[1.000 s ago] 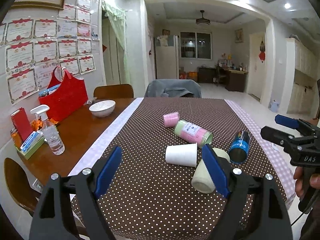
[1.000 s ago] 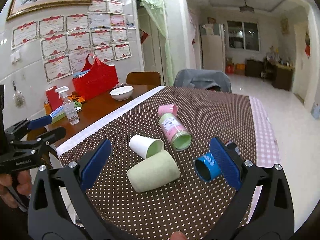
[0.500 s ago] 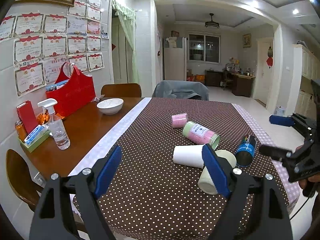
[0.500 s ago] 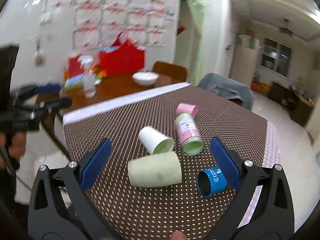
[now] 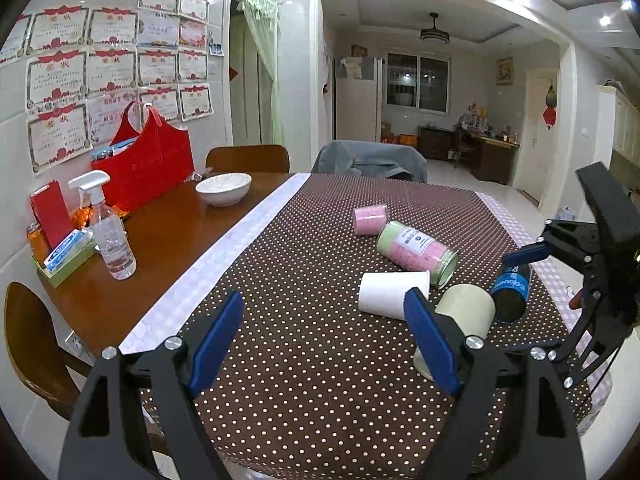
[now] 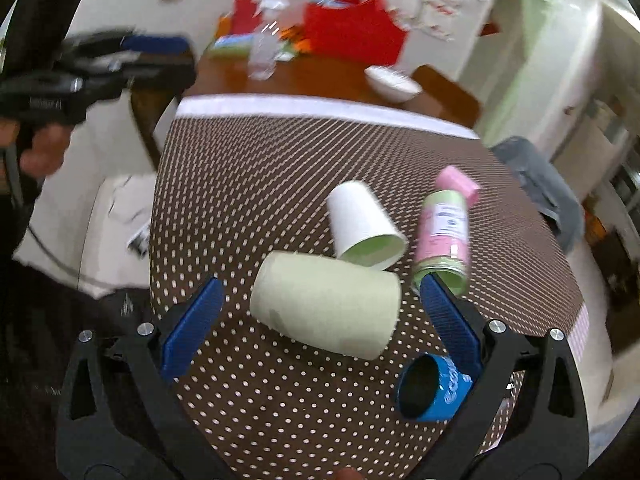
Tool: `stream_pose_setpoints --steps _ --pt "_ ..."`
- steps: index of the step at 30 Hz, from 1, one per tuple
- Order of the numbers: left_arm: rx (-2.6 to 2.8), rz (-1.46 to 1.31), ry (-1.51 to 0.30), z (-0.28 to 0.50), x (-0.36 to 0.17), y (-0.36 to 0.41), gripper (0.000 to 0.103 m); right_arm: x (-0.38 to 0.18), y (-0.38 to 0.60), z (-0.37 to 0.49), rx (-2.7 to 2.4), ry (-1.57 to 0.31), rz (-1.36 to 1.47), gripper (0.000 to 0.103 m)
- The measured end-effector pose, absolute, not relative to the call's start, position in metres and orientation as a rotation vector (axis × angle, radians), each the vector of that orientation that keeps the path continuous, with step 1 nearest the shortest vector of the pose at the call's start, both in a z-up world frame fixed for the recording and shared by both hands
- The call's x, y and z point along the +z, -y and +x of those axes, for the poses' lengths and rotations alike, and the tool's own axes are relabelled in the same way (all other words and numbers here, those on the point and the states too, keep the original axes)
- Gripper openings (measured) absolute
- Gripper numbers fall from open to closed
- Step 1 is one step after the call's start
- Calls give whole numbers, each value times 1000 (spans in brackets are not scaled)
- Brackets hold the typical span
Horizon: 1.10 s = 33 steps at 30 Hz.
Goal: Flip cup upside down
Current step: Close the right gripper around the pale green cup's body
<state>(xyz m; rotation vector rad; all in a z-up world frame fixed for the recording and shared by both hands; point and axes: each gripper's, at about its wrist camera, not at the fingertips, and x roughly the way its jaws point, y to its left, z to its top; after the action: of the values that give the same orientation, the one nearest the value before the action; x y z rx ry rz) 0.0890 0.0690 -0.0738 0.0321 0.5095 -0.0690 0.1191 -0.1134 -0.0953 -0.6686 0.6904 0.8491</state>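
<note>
Underneath everything, a brown tablecloth (image 5: 320,340) with white dots is spread over most of the wooden tabletop (image 5: 160,248), its pale checked border running along the bare wood. On that bare strip a white bowl (image 5: 224,188), a spray bottle (image 5: 108,236) and a red bag (image 5: 148,160) are set against a wall hung with framed certificates (image 5: 100,80). Beyond the far end, a chair draped in grey cloth (image 5: 368,160) is seen, and past it an open doorway into a lit room with a window and a desk.

On the cloth, the pale green cup (image 6: 326,304) is laid on its side, touching the white paper cup (image 6: 362,224), which is also on its side with its mouth toward the right wrist camera. Just beside them a green and pink jar (image 6: 444,236) is laid down with a pink lid (image 6: 458,184) at its far end, and a blue can (image 6: 428,388) is lying near the table edge.

The right gripper (image 6: 320,312) is held with its blue fingers wide apart on either side of the pale green cup, touching nothing. The left gripper (image 5: 324,340) is likewise spread, with only cloth between its fingers.

In the left wrist view the pale green cup is partly covered by a finger. The right wrist view is smeared, so the far wall cannot be made out clearly.
</note>
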Motion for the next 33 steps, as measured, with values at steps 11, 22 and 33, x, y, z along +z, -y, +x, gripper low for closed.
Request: stream_pose_setpoints --steps 11,22,33 --pt "-26 35 -570 110 -98 -79 81 -127 87 140 974 -788 -1001 97" --pt "-38 25 -629 122 -118 -82 81 -151 71 141 993 -850 -1218 94" --pt "-57 24 -640 123 -123 -77 81 -157 50 146 971 -916 -1285 85"
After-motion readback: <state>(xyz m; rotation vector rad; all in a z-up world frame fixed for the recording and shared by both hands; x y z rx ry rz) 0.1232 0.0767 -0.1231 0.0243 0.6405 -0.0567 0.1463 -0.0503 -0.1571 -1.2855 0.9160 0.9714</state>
